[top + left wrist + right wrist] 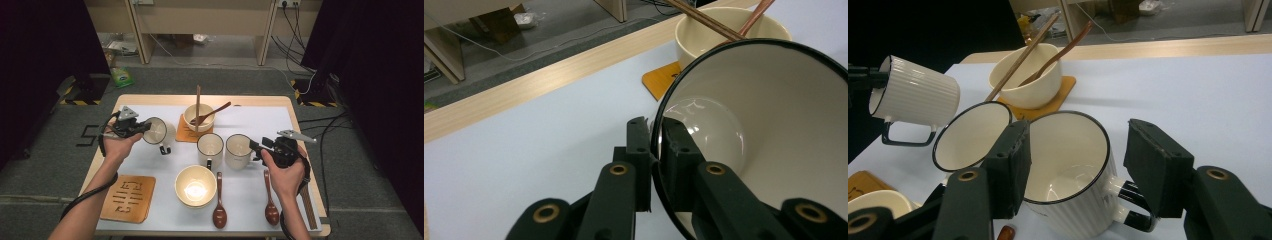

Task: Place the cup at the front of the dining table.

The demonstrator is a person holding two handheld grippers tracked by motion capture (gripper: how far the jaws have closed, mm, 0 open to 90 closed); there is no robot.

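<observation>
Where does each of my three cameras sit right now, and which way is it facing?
High view: above the person's side, looking forward and down on the table; both forearms, left gripper, right gripper.
Left gripper view: on the left gripper, jaws pinching the tilted mug rim, bowl with chopsticks beyond.
Right gripper view: on the right gripper, jaws open around the near mug.
Shared: both gripper views show the tilted mug and that bowl.

Bright overhead light; glare in near bowl (195,189); dark sides.
</observation>
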